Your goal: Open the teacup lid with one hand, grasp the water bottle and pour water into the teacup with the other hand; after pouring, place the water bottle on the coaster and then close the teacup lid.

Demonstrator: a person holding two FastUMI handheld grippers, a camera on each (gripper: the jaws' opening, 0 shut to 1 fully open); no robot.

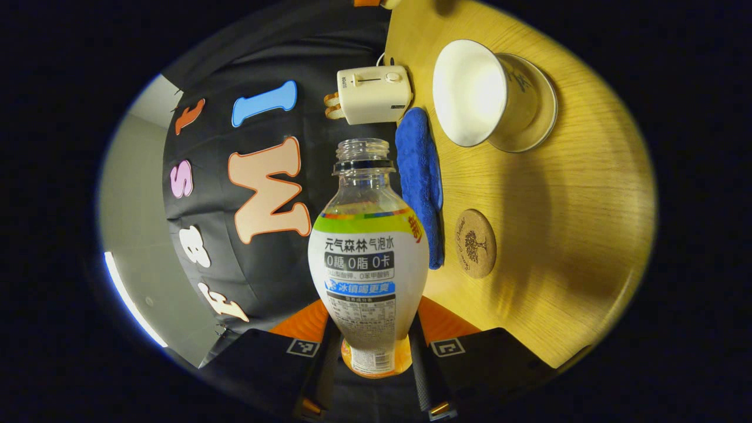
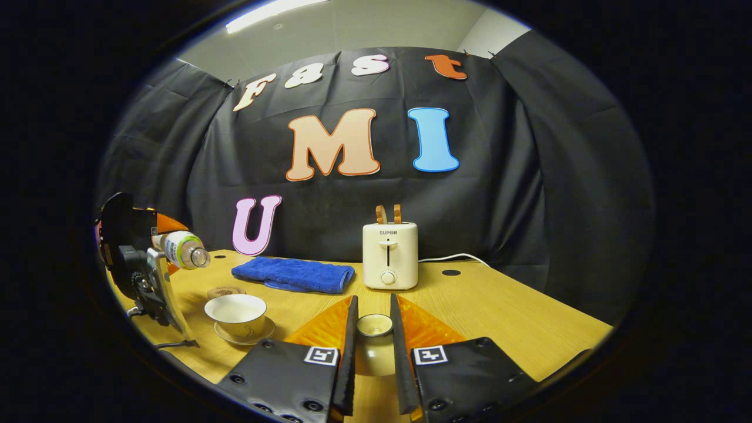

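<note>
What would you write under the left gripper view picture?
Left gripper holds the water bottle tipped sideways near the open teacup.

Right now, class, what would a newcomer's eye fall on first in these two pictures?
First, the uncapped water bottle clamped in the left gripper, tipped sideways above the open teacup on its saucer. Next, the teacup lid held between the right gripper's fingers over the wooden table, before the toaster and blue towel.

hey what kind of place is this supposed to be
Likely a staged recording booth set up like a kitchen table: a wooden table before a black cloth wall, with a toaster, blue towel and teacup.
</note>
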